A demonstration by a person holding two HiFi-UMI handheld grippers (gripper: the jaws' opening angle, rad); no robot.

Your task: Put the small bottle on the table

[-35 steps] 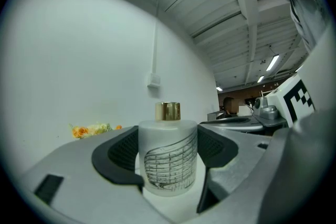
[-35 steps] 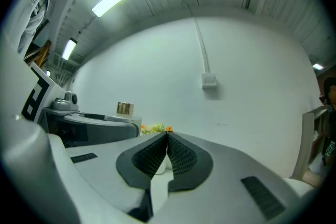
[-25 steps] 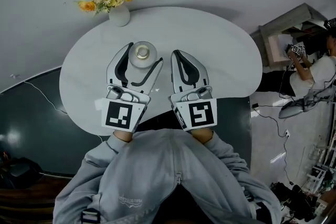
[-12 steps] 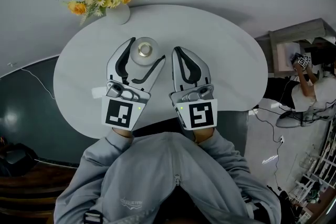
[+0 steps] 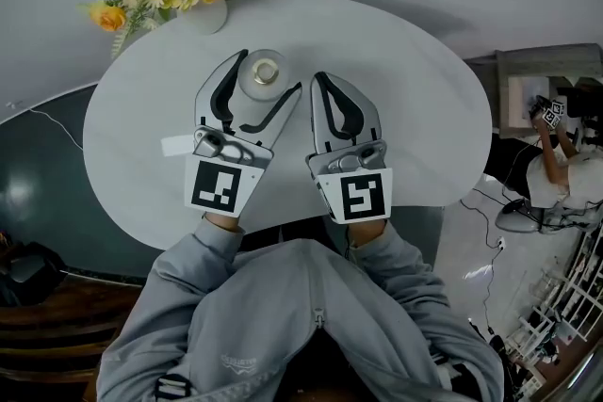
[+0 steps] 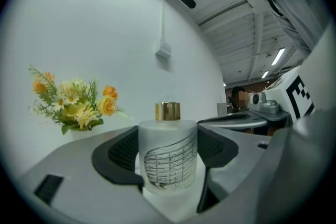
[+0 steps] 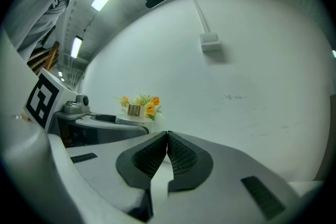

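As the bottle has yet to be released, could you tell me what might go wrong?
The left gripper holds the small bottle by its frosted body; opening before the base sits flat on the table could drop or tip it. The shut right gripper lies close alongside, so the opening jaw might bump it. The flower vase stands just beyond; a forward push could hit it.

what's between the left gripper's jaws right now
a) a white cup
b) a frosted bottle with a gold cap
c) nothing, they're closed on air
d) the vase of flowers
B: in the left gripper view the frosted small bottle with its gold cap stands between the left gripper pads, which press on its sides, while the vase of flowers stands farther back.
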